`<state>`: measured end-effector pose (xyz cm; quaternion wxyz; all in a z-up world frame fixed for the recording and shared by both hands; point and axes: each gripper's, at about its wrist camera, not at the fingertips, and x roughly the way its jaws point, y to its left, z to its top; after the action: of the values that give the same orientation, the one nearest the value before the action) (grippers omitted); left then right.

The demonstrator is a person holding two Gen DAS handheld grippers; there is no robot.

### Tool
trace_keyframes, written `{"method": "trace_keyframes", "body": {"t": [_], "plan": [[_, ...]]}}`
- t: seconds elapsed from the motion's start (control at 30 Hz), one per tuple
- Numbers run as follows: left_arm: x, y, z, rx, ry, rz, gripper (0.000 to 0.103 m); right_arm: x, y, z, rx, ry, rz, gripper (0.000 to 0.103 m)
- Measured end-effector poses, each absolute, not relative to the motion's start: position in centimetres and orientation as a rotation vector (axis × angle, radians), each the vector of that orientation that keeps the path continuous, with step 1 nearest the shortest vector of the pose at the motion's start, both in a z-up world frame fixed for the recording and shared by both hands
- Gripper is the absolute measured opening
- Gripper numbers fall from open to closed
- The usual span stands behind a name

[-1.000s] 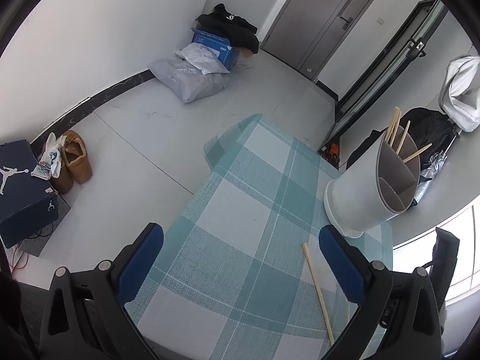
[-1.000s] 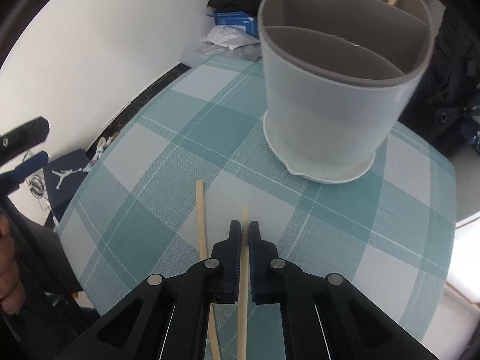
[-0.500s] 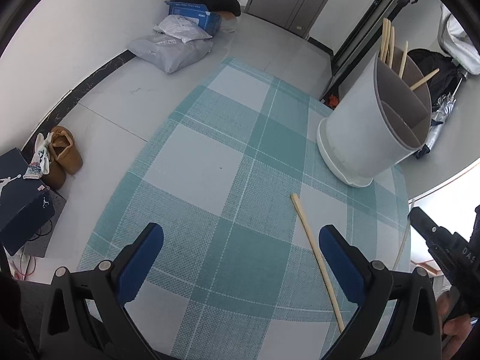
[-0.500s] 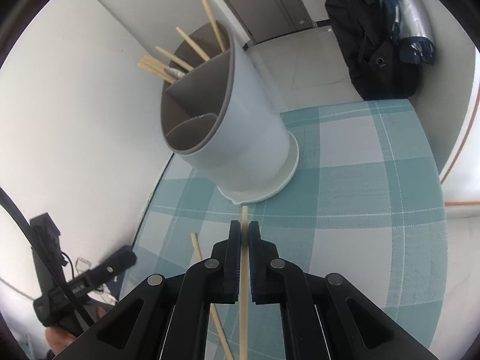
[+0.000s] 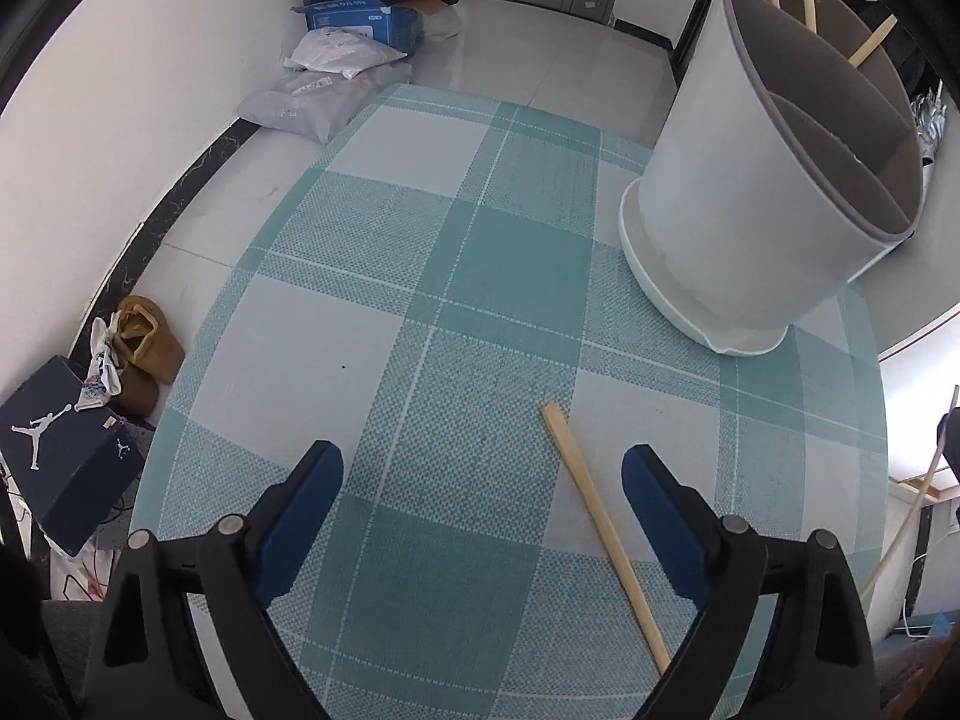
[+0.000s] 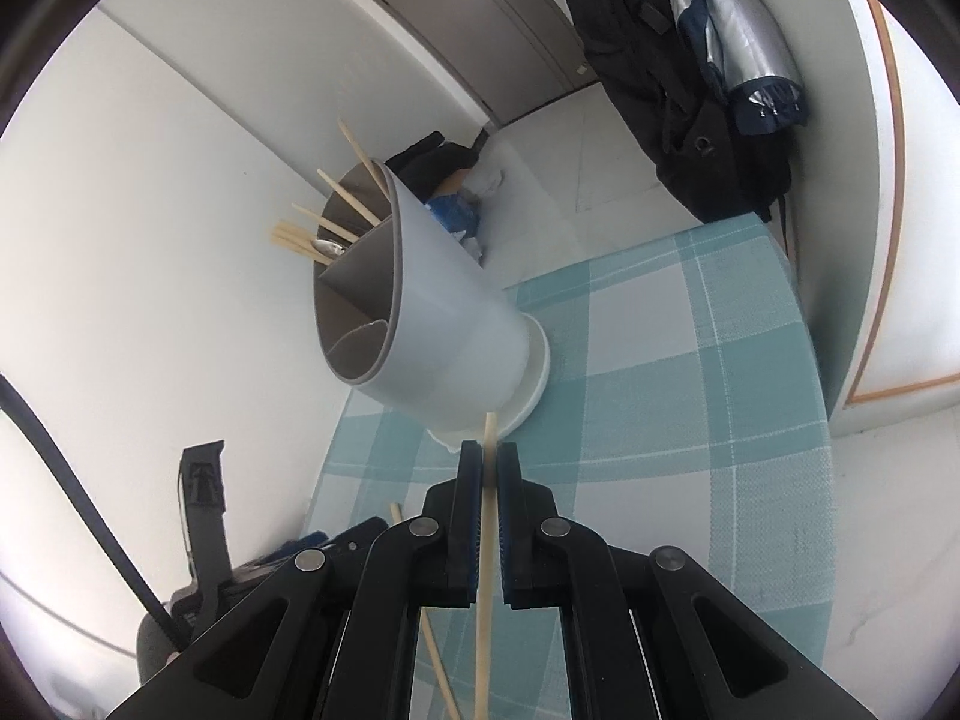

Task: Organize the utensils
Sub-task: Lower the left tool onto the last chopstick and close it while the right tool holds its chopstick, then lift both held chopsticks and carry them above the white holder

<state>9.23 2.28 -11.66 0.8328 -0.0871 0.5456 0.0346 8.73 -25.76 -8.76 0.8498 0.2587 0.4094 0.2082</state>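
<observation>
A: Looking at the right gripper (image 6: 489, 465), I saw its jaws closed on one chopstick (image 6: 485, 570), clamped near its upper end with a long part hanging below. I judged that this part could swing, so the tip could miss the holder (image 6: 444, 324) or knock its rim.

B: And the left gripper (image 5: 480, 483)? Its jaws were closing, wide apart, with nothing pressed between the pads. The second chopstick (image 5: 603, 531) lay flat on the checked tablecloth (image 5: 420, 276), nearer to the right finger. If the pads met it off centre, I think it could roll or slide away.

A: What was hard to see?

B: The holder's far compartment held several chopsticks (image 6: 354, 180) and something metallic, too small to name. The bottoms of the compartments were hidden. The lower end of the held chopstick was cut off by the frame.
</observation>
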Motion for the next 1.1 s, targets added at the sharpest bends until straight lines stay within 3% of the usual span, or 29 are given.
{"method": "trace_keyframes", "body": {"t": [0.17, 0.23, 0.3, 0.4, 0.67, 1.1], "plan": [[10.0, 0.7, -12.1, -0.102, 1.194, 0.118, 0.059, 8.5, -25.9, -8.1, 0.539, 0.839, 0.447, 0.004], [10.1, -0.1, -11.9, -0.081, 1.195, 0.111, 0.037, 8.4, -26.1, -7.8, 0.540, 0.828, 0.451, 0.004], [10.4, -0.7, -11.8, -0.075, 1.207, 0.116, 0.029, 8.3, -26.3, -7.6, 0.545, 0.821, 0.446, 0.004], [10.8, -1.2, -11.8, -0.094, 1.231, 0.117, 0.008, 8.2, -26.4, -7.3, 0.542, 0.810, 0.445, 0.004], [10.9, -0.4, -11.5, -0.203, 1.222, 0.155, 0.003, 7.9, -26.4, -6.9, 0.533, 0.792, 0.438, 0.004], [8.0, 0.8, -3.3, -0.317, 0.877, 0.014, 0.003, 6.8, -24.4, -5.5, 0.425, 0.744, 0.448, 0.004]]}}
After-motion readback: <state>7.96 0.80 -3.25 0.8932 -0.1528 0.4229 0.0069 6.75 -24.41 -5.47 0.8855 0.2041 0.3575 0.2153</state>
